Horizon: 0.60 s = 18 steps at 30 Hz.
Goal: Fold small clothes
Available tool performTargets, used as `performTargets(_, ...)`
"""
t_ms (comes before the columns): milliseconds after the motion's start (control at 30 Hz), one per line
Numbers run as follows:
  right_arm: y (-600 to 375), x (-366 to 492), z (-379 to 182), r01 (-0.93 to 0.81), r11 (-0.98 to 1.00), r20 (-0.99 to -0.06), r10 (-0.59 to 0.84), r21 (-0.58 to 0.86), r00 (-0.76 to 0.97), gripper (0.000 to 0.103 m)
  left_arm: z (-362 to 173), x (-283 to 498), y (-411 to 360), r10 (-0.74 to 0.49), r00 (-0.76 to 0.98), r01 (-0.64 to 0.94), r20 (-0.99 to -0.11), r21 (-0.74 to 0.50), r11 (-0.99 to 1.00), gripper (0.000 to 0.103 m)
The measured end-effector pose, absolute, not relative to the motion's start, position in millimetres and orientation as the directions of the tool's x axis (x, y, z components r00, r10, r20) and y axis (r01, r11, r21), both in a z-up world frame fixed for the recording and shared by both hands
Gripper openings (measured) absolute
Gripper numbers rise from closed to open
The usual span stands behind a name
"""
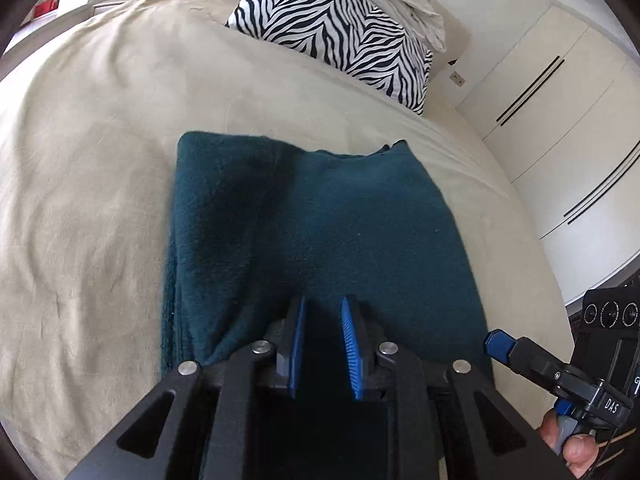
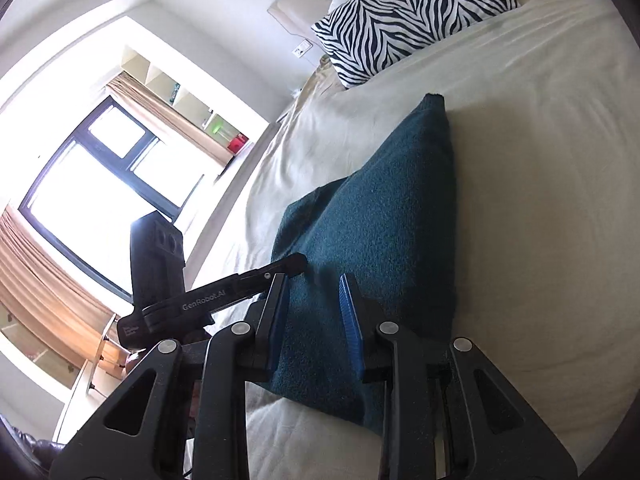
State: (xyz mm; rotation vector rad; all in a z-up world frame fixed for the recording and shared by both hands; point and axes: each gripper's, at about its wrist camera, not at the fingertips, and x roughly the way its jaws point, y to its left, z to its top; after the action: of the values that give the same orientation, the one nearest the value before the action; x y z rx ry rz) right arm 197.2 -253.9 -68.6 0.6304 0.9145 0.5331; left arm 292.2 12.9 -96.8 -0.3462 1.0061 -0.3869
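Dark teal garment (image 1: 320, 216) lies folded flat on the beige bed cover (image 1: 88, 184), long edge running away from both cameras toward the zebra-print pillow (image 1: 336, 32). Far end shows a doubled layer with a small notch at the corner.

Left tongs (image 1: 323, 304): the blue pads (image 1: 350, 344) stand over the near end of the garment, a narrow gap showing between them. No cloth visibly caught between them; reading as closed, empty.

Right tongs (image 2: 314, 280): blades sit partly apart, hovering over the near end of the garment. The cloth fills the gap in the view, but whether the pads press on it cannot be told.

Legible writing: "GenRobot.AI" on the side of the left tool (image 2: 208, 300) as seen from the right wrist; "DAS" on the right tool's body (image 1: 608, 404) as seen from the left wrist. A person's fingers (image 1: 572, 444) grip that handle.

Background: white wardrobe doors (image 1: 560, 128) with dark slot handles; window (image 2: 92, 184) with tan curtains.
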Motion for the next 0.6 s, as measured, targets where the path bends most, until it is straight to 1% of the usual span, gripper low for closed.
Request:
performTargets(33, -253.6, 205.5, -82.7, -0.118, 0.716, -0.587, 0.645, 0.688, 0.49, 0.025, -106.0, 294.3, 18.7, -0.459, 0.488, 0.15, -0.743, -0.446, 0.882, 0.007)
performTargets(67, -255.2, 210.4, -93.7, -0.113, 0.693, -0.575, 0.667, 0.712, 0.473, 0.025, -110.6, 295.4, 25.7, -0.489, 0.488, 0.161, -0.723, -0.476, 0.865, 0.007)
performTargets(133, -262.0, 210.4, -107.7, -0.114, 0.626, -0.516, 0.72, 0.771, 0.463, 0.022, -115.7, 295.2, 35.0, -0.526, 0.478, 0.18, -0.704, -0.507, 0.843, 0.007)
performTargets(167, -263.6, 208.0, -110.1, -0.113, 0.61, -0.505, 0.733, 0.784, 0.455, 0.022, -116.3, 294.7, 36.3, -0.531, 0.474, 0.201, -0.702, -0.501, 0.842, 0.008)
performTargets(267, -266.7, 190.1, -115.8, -0.103, 0.603, -0.514, 0.747, 0.791, 0.422, 0.022, -117.1, 291.8, 35.7, -0.533, 0.475, 0.233, -0.7, -0.484, 0.843, 0.008)
performTargets(433, -293.1, 152.0, -125.5, -0.067, 0.515, -0.446, 0.793, 0.854, 0.416, 0.022, -118.5, 287.2, 39.1, -0.547, 0.475, 0.249, -0.689, -0.492, 0.835, 0.008)
performTargets(467, -295.2, 148.5, -125.9, -0.075, 0.524, -0.453, 0.793, 0.849, 0.407, 0.022, -117.9, 288.0, 39.9, -0.553, 0.471, 0.25, -0.687, -0.497, 0.831, 0.008)
performTargets(500, -295.6, 146.9, -123.3, -0.085, 0.551, -0.481, 0.784, 0.83, 0.392, 0.022, -117.1, 287.5, 41.0, -0.555, 0.468, 0.253, -0.687, -0.498, 0.829, 0.008)
performTargets(567, -294.4, 145.5, -108.1, -0.117, 0.629, -0.557, 0.749, 0.769, 0.359, 0.022, -115.9, 287.0, 42.6, -0.558, 0.469, 0.261, -0.684, -0.496, 0.828, 0.008)
performTargets(600, -294.9, 146.8, -96.9, -0.135, 0.657, -0.581, 0.729, 0.741, 0.361, 0.025, -116.5, 286.9, 44.5, -0.565, 0.471, 0.261, -0.677, -0.504, 0.823, 0.008)
